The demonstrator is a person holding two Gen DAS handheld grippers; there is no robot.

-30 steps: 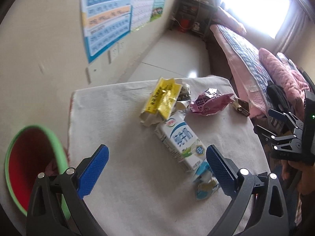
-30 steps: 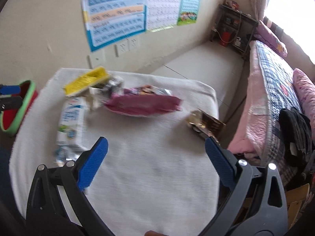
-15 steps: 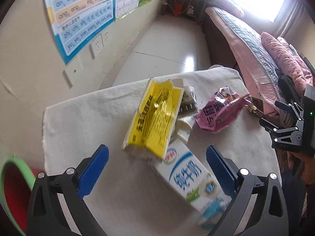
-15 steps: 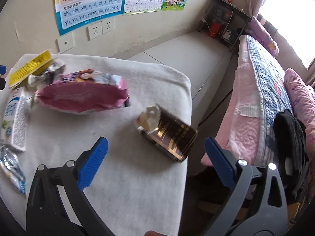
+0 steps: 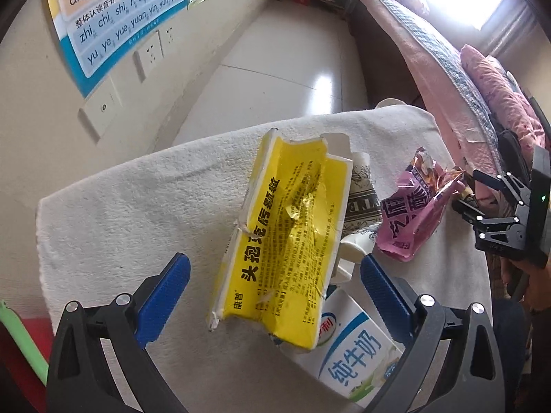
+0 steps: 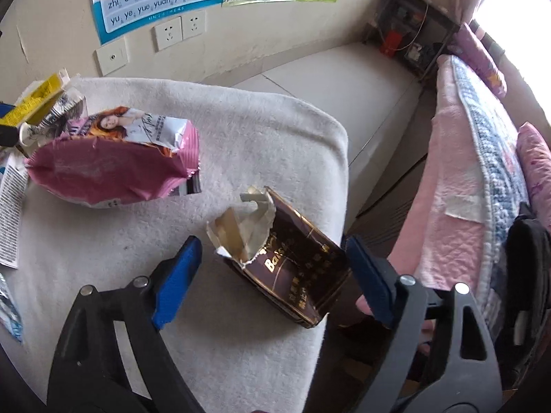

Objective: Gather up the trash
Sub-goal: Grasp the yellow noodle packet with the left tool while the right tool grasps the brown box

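Trash lies on a table covered with a white towel [image 5: 120, 206]. A crumpled yellow box [image 5: 286, 241] lies between the wide-apart fingers of my left gripper [image 5: 273, 268], which is open and not touching it. A white milk carton [image 5: 351, 354] sits under the box's near end, and a pink snack bag [image 5: 413, 213] lies to its right. In the right wrist view a torn brown cigarette pack [image 6: 292, 261] lies near the table's right edge. My right gripper [image 6: 272, 246] straddles it. Its jaws are closing, and the pads stand close beside the pack without pressing on it.
A red basin with a green rim [image 5: 20, 344] sits at the table's left. A bed with pink bedding [image 6: 465, 172] stands close to the table's right edge, with floor beyond. The pink snack bag [image 6: 110, 165] lies left of the brown pack.
Both grippers have come down and forward. The left now hangs over the yellow box, the right over the brown pack. The right gripper's fingers stand closer together than before.
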